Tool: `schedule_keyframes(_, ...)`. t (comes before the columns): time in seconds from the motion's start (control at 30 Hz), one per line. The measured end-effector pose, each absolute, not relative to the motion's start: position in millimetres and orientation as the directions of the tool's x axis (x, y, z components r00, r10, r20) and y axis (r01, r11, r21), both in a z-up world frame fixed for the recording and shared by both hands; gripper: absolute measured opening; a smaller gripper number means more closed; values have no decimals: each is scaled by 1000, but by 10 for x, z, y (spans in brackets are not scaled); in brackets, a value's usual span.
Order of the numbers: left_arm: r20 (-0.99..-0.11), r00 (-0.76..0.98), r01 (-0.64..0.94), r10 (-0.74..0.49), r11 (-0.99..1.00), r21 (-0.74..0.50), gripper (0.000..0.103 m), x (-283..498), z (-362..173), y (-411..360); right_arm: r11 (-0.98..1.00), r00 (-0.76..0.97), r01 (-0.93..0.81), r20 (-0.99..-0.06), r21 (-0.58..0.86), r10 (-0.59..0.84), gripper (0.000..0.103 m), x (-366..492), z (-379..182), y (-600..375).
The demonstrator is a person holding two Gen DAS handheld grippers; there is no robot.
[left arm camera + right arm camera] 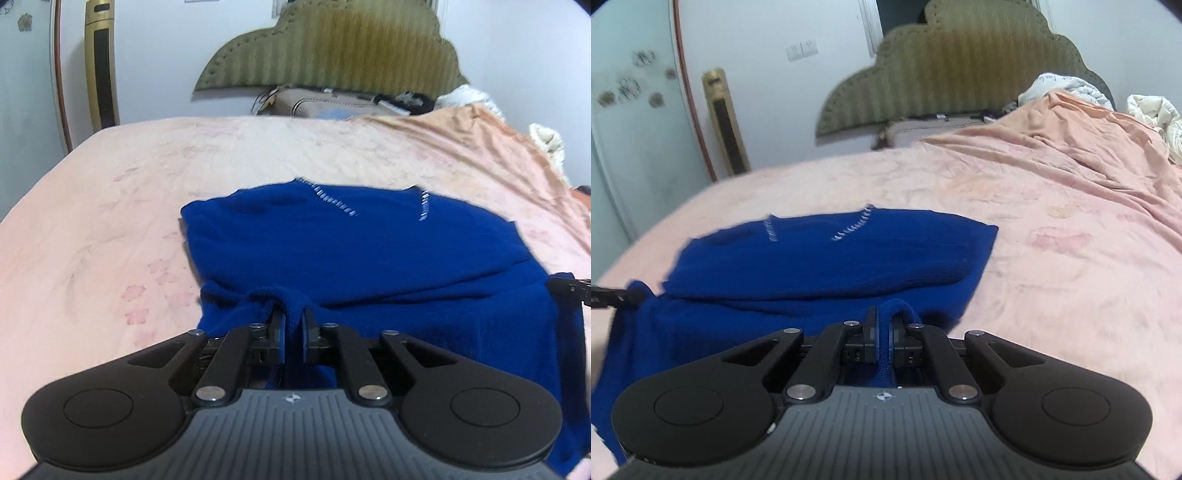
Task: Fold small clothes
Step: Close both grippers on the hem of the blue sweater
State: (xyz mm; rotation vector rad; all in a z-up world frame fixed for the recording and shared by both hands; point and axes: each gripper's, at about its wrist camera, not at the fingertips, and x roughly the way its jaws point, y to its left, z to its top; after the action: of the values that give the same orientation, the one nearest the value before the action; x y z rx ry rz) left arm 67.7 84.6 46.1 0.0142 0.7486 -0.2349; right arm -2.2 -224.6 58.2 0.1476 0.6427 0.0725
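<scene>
A blue knitted sweater (351,251) lies spread across a pink bedspread (110,206) printed with faint flowers, its neckline with pale stitching pointing toward the far end of the bed. The near hem of the sweater is raised off the bedspread and bunched where both tools grip it. The left gripper (291,325) has its jaws drawn narrow and pinched on a fold of the blue cloth near the sweater's left lower corner; the fabric loops up over the tips and hangs down between them. The right gripper (883,326) is likewise nearly closed, clamping a ridge of the same hem near the right lower corner, with cloth wrapped over its right tip. In the left wrist view the tip of the right tool shows at the right edge of the picture, touching the sweater; in the right wrist view the left tool shows at the left edge in the same way. Behind the bed stands a green padded headboard (960,74) with a scalloped outline against a pale wall. A tall gold tower fan (101,66) stands left of the bed. Crumpled white bedding (1152,118) is heaped at the far right of the bedspread.
</scene>
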Motion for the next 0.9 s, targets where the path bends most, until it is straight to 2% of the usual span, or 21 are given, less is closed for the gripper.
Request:
schedule_keyframes(0.07, -695, 692, 192, -192, 978, -79, 11, 680, 430, 903, 992, 778, 25, -625, 126, 60, 17, 79, 489, -2263)
schedule_keyframes(0.1, -690, 694, 193, -205, 976, -97, 12, 631, 433, 950, 989, 773, 30, -631, 144, 68, 22, 61, 472, -2267)
schedule_keyframes(0.13, -684, 695, 196, -223, 973, -118, 14, 555, 446, 1006, 986, 773, 23, -628, 165, 87, 32, 10, 472, -2271)
schedule_keyframes(0.17, -684, 692, 194, -229, 972, -129, 24, 504, 455, 1050, 984, 780, 18, -618, 178, 98, 39, -83, 480, -2269)
schedule_keyframes(0.2, -686, 690, 188, -231, 972, -138, 41, 431, 456, 1110, 983, 789, 18, -606, 184, 99, 54, -197, 490, -2265)
schedule_keyframes(0.23, -684, 691, 185, -233, 972, -144, 51, 378, 454, 1165, 982, 794, 22, -600, 188, 97, 60, -314, 493, -2268)
schedule_keyframes(0.27, -678, 695, 184, -239, 971, -153, 69, 292, 449, 1228, 980, 796, 29, -597, 197, 97, 61, -426, 490, -2273)
schedule_keyframes(0.3, -673, 697, 186, -246, 969, -162, 73, 215, 449, 1278, 977, 796, 37, -597, 211, 99, 60, -519, 486, -2280)
schedule_keyframes(0.57, -740, 561, 280, -371, 926, -252, 72, -242, 222, 1415, 906, 746, 111, -636, 409, 196, 61, -1260, 265, -2371)
schedule_keyframes(0.67, -736, 554, 300, -390, 918, -261, 71, -344, 182, 1388, 908, 731, 67, -640, 414, 237, 62, -1361, 261, -2191)
schedule_keyframes(0.77, -734, 563, 317, -379, 920, -231, 65, -368, 171, 1318, 903, 717, 19, -635, 430, 288, 59, -1364, 258, -2003)
schedule_keyframes(0.87, -728, 586, 329, -356, 925, -188, 47, -383, 163, 1268, 931, 719, -4, -646, 366, 257, 51, -1305, 290, -1828)
schedule_keyframes(0.9, -726, 593, 327, -347, 928, -177, 39, -394, 161, 1280, 936, 722, -8, -646, 352, 249, 43, -1289, 294, -1801)
